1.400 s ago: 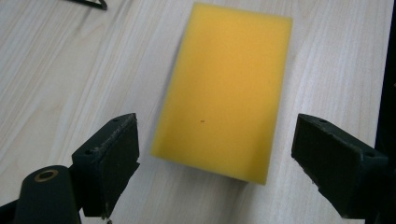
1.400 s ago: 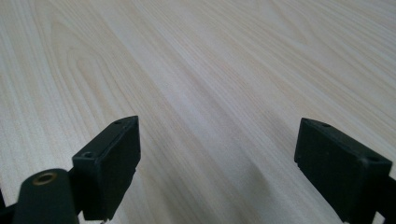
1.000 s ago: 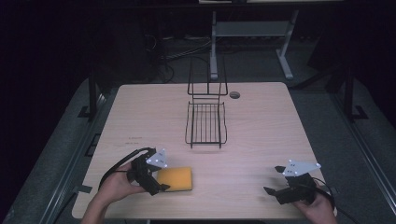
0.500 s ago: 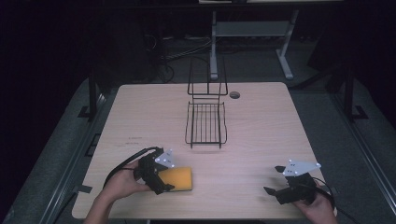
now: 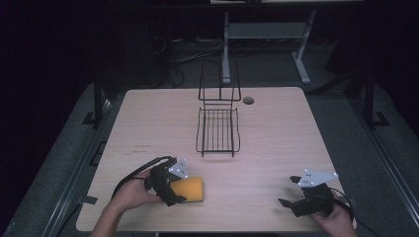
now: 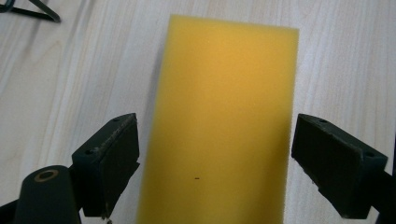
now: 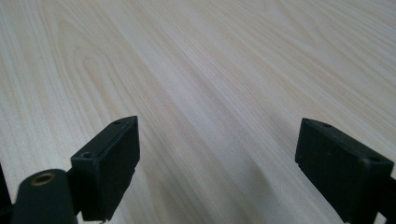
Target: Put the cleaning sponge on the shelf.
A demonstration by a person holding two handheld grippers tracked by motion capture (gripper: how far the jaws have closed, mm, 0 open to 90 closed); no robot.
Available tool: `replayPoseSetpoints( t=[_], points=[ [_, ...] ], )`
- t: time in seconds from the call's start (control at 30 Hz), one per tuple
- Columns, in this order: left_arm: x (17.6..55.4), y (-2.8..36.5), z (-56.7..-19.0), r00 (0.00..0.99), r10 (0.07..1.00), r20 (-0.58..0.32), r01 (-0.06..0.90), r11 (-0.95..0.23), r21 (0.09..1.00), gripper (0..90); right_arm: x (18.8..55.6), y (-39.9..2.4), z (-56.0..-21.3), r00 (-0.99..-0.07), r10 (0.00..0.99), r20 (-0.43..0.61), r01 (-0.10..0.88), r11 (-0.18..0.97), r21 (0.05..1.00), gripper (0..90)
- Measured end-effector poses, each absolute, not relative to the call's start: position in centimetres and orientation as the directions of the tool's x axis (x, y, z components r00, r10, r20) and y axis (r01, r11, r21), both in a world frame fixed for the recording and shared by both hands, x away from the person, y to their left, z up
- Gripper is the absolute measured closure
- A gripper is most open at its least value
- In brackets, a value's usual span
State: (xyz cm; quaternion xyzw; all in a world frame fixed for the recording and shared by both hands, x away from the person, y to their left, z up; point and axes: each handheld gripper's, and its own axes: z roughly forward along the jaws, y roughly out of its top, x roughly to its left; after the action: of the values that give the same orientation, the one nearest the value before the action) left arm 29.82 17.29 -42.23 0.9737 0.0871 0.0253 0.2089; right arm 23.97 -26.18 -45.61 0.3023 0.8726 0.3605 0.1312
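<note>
Fingers [image 6: 109, 163] of my left gripper [image 6: 219, 163] stand wide apart with the yellow sponge [image 6: 224, 121] lying flat between them, its long sides running up the gap. Neither pad touches the foam; the left one looks just beside the sponge's edge and the right one sits a little farther off. I have them straddling the narrow width because, as I judge it, that is the span the jaws can close on, and a squeeze across the short side should hold soft foam better than a pinch at one end. From the high view the left gripper [image 5: 170, 183] is low over the near end of the sponge [image 5: 190, 189], which rests on the wooden table [image 5: 276, 148] ahead of the fingers. Farther out beyond the sponge, toward the middle of the table, stands the black wire rack [image 5: 218, 129], open on top; I take it as the likely place for the sponge, though nothing here settles that. My right gripper [image 7: 217, 172] also has its fingers [image 7: 109, 165] spread, with only bare wood grain between and ahead of them. Seen from above, the right gripper [image 5: 304, 200] is parked well apart from the sponge, probably to keep clear while the left does the pick.
</note>
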Motion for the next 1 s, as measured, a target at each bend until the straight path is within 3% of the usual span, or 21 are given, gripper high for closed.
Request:
replayPoseSetpoints(
  t=[1.0],
  points=[
    [30.2, 16.3, -43.8, 0.987, 0.158, -0.010, 0.151, -0.923, 0.355, 14.5, 23.9, -26.1, -45.6, -0.790, 0.613, -0.015, 0.423, 0.562, 0.710, 13.6]
  ],
)
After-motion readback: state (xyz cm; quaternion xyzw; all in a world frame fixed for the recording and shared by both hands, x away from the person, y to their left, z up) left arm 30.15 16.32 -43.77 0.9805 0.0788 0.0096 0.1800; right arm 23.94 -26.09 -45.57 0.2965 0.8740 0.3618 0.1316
